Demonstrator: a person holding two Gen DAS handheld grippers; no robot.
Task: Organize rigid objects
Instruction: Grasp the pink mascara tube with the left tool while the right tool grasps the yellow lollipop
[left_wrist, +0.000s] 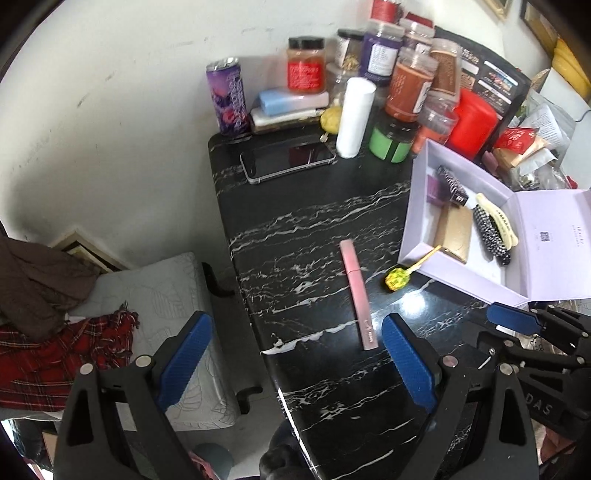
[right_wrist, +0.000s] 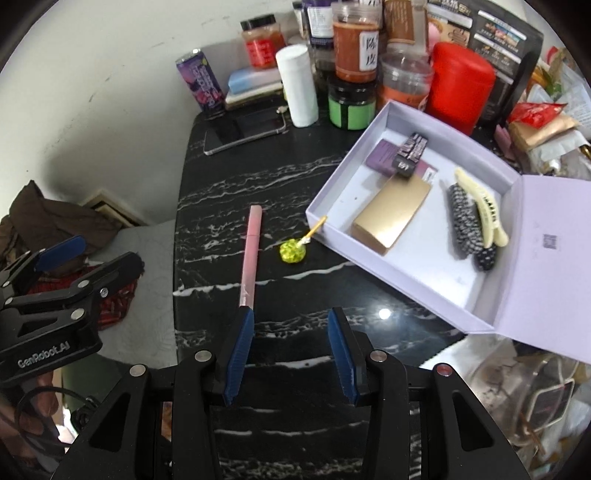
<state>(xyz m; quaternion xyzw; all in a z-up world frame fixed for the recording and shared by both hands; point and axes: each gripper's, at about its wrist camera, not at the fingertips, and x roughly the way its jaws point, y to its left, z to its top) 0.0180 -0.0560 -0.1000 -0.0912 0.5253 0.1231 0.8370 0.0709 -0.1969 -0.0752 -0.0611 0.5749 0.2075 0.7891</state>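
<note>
Below, a black marble tabletop (left_wrist: 295, 206) fills both views. Left fingers (left_wrist: 295, 363) stand wide apart with nothing between them; a pink tube (left_wrist: 357, 291) lies on the tabletop just ahead of the right-hand finger. Right fingers (right_wrist: 290, 356) stand narrower, partly apart and empty; the tube's near end sits just ahead of their left finger tip. Beyond the tube lies a yellow-green lollipop (right_wrist: 292, 252), its stick resting against the rim of an open lilac box (right_wrist: 343, 236) holding hair clips (right_wrist: 471, 221) and a gold case (right_wrist: 391, 214).
</note>
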